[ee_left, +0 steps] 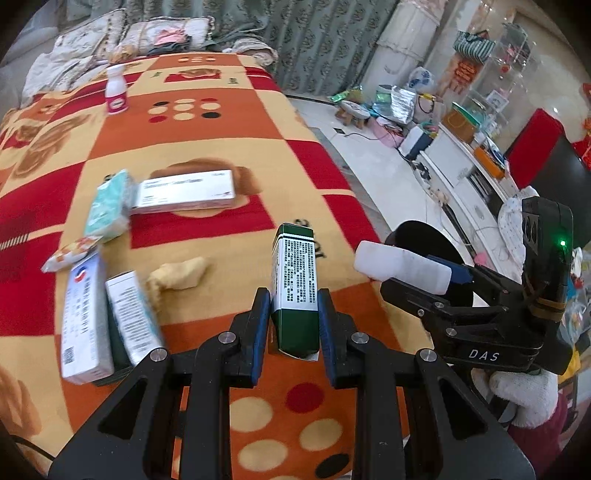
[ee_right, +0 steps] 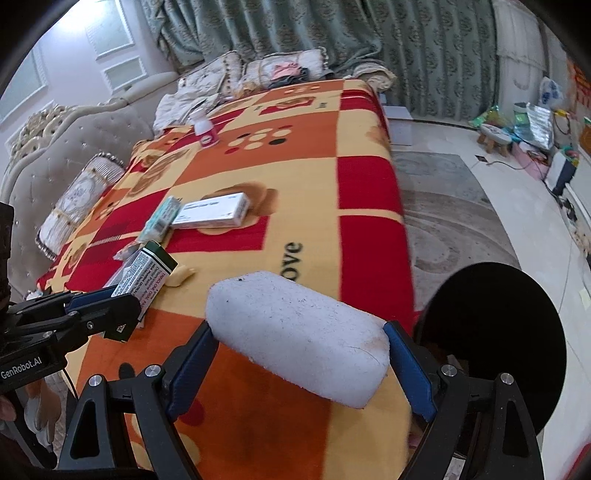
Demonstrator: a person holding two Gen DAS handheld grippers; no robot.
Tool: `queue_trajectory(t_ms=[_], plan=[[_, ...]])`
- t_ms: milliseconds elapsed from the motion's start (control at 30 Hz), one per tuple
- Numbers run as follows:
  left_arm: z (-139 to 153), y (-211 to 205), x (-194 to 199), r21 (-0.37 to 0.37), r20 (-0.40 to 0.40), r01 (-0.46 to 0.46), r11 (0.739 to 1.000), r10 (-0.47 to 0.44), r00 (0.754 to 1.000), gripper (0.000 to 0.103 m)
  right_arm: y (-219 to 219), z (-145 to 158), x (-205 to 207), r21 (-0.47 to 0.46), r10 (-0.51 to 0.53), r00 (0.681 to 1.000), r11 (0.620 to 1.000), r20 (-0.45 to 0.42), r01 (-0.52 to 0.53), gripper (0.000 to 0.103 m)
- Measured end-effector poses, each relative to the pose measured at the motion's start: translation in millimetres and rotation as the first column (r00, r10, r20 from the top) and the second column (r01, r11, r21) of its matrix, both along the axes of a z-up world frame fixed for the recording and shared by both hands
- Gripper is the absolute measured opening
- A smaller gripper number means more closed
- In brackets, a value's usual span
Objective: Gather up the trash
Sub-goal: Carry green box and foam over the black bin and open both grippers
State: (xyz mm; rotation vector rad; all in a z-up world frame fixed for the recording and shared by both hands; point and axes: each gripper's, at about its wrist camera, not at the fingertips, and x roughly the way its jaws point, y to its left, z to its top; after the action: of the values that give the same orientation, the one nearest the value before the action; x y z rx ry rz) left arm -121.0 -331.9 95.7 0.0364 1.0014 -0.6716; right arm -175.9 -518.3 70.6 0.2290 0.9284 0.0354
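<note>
My left gripper (ee_left: 295, 306) is shut on a green and white carton (ee_left: 295, 277), held upright above the blanket; it also shows in the right wrist view (ee_right: 147, 273). My right gripper (ee_right: 299, 343) is shut on a white foam block (ee_right: 299, 332), also seen in the left wrist view (ee_left: 402, 267), beside a black round bin (ee_right: 495, 339) at the bed's right edge. On the blanket lie a long white box (ee_left: 186, 192), a teal tissue pack (ee_left: 109, 206), a snack wrapper (ee_left: 70, 253), two white boxes (ee_left: 83, 317), a yellow crumpled piece (ee_left: 177, 277) and a small pink-labelled bottle (ee_left: 116, 90).
The patterned red, orange and yellow blanket (ee_right: 306, 155) covers a bed or sofa with cushions (ee_right: 74, 203) along the far side. Green curtains (ee_right: 332, 33) hang behind. The floor to the right holds a rug (ee_right: 443, 206), a stool (ee_right: 495, 138) and bags.
</note>
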Motion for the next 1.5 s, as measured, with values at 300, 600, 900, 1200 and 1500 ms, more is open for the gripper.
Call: queue_trajectory(t_ms=[300, 600, 900, 1200, 1500], plan=[[-3.8, -47.4, -4.5, -0.013, -0.020, 0.073, 0.997, -0.074, 0.997, 0.023, -42.6, 1.2, -18.2, -0.012, -0.085, 0.996, 0.996, -0.005, 0.085, 0.087], [-8.7, -102.6, -7.5, -0.028, -0.042, 0.156, 0.987, -0.157, 0.987, 0.023, -97.7, -1.5, -37.3, -0.045, -0.192, 0.981, 0.981, -0.022, 0.191, 0.088], [-19.7, -150.4, -9.8, -0.046, -0.081, 0.216, 0.975, -0.219, 0.972, 0.023, -145.9, -6.4, -50.9, -0.059, -0.281, 0.959, 0.959, -0.043, 0.279, 0.089], [-31.2, -170.6, -8.2, -0.094, -0.104, 0.242, 0.966, -0.251, 0.962, 0.024, -175.5, -14.7, -55.8, -0.009, -0.343, 0.938, 0.939, -0.048, 0.343, 0.093], [-31.3, -174.2, -11.5, -0.106, -0.097, 0.263, 0.959, -0.273, 0.957, 0.041, -187.6, -13.9, -60.8, 0.066, -0.382, 0.924, 0.922, -0.018, 0.382, 0.102]])
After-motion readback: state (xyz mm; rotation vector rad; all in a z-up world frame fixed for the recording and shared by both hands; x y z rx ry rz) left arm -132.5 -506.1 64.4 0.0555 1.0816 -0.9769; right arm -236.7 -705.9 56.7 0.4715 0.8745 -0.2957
